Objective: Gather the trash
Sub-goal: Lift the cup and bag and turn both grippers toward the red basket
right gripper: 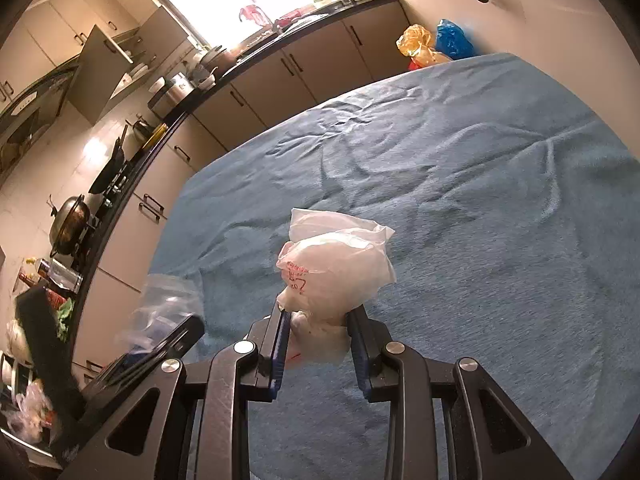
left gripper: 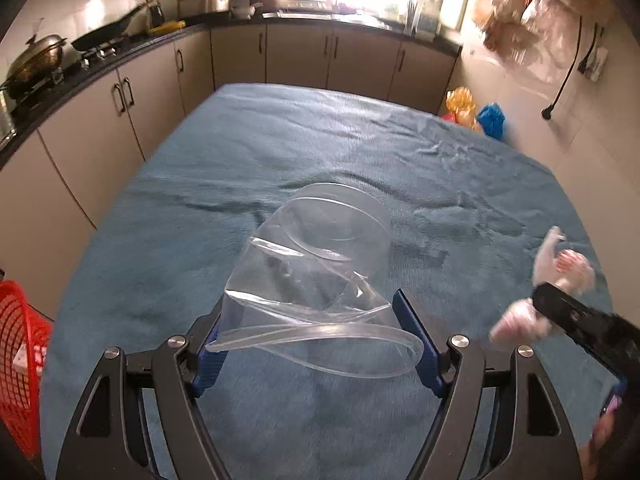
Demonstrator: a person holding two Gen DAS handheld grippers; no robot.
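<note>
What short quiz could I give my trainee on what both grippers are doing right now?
1. True or false: the right gripper is shut on a white plastic bag.
2. What sits between the left gripper's fingers: A a metal can, B a clear plastic container, C a sponge?
3. What colour is the cloth covering the table?

Key: 1 true; 2 B; 3 blue.

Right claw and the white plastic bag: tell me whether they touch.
Touching. The right wrist view shows both blue pads of the right claw pressed against the bunched neck of the white plastic bag.
</note>
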